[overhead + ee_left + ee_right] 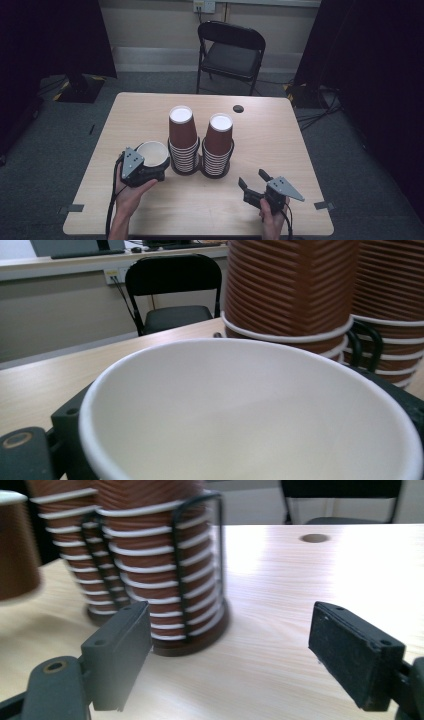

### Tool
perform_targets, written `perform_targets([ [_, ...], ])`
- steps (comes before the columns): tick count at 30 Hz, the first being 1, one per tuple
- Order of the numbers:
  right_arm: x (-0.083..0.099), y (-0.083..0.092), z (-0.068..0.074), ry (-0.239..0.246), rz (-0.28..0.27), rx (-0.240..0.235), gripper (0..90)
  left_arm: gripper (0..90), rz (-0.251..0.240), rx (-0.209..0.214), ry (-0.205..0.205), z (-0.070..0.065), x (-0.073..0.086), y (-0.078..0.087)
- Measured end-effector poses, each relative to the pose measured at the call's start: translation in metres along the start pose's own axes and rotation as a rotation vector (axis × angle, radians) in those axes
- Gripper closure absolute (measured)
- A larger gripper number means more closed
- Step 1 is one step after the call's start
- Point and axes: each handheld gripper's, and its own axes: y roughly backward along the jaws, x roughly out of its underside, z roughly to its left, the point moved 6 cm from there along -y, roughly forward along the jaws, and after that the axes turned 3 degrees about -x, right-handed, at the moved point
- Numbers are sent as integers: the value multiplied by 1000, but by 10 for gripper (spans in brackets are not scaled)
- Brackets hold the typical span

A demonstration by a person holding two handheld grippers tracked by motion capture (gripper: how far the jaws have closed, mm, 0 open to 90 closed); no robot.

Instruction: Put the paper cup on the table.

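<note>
Stacks (200, 145) beside gripper-held cup (152, 153).

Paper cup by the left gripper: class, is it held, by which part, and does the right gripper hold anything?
The left gripper holds the paper cup by its side wall; the right gripper is open, empty.

Left gripper view: cup (250, 410) hides both jaws and is cut off at the bottom edge; stacks (290, 287) are cropped at the top. Right gripper view: stacks (160, 570) blurred, tops cut off; brown cup (17, 550) at the left edge cropped and blurred. High view: forearms leave the frame at the bottom.
</note>
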Motion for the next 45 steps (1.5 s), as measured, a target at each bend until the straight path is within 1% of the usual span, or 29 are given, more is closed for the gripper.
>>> perform_targets([
  [3,5,0,-6,9,3,29,168,62,-12,-23,19,8,-3,-3],
  [7,11,1,-14,18,-2,52,167,62,-24,-47,39,20,-7,-8],
  [10,14,1,-17,15,-15,51,163,62,-30,-54,49,27,-9,-12],
  [12,16,1,-18,12,-14,53,163,61,-30,-41,54,29,-10,-15],
  [13,17,0,-18,12,-10,54,162,61,-17,-50,50,31,-9,-16],
  [14,17,0,-18,13,-9,54,159,61,-11,-67,47,33,-9,-18],
  [15,17,0,-18,17,-15,54,156,61,-11,-73,48,35,-9,-19],
  [17,17,0,-17,12,-20,49,155,61,-21,-73,60,37,-10,-22],
  [19,17,0,-17,15,-22,45,151,62,-21,-89,62,42,-11,-24],
  [20,17,0,-16,16,-24,42,145,61,-28,-97,75,44,-11,-26],
  [21,17,0,-16,19,-21,40,142,61,-32,-103,79,47,-12,-28],
  [22,17,0,-16,17,-23,36,141,61,-33,-101,81,49,-12,-30],
  [24,17,0,-16,11,-25,24,138,60,-32,-112,81,52,-13,-34],
  [25,17,1,-16,11,-34,21,138,58,-22,-102,73,52,-13,-36],
  [26,17,2,-17,9,-43,15,138,57,-12,-99,55,51,-12,-37],
  [27,16,2,-17,4,-50,15,138,56,-12,-105,46,51,-11,-39],
  [28,16,3,-17,-4,-56,10,138,56,-4,-120,38,52,-10,-40],
  [29,16,3,-18,-8,-62,9,138,55,3,-122,35,53,-8,-42],
  [30,16,4,-18,-13,-64,7,138,55,4,-122,41,54,-6,-45],
  [32,16,4,-18,-7,-64,11,138,55,9,-111,69,55,-3,-50],
  [34,16,3,-17,5,-57,16,138,54,23,-115,65,57,1,-56],
  [36,16,2,-16,9,-50,12,138,53,24,-113,77,60,4,-61],
  [38,16,3,-17,6,-52,14,138,52,10,-116,94,62,6,-65],
  [41,16,3,-16,11,-54,16,138,52,25,-128,85,66,11,-70],
  [45,17,2,-15,26,-46,17,139,50,41,-134,99,70,17,-75],
])
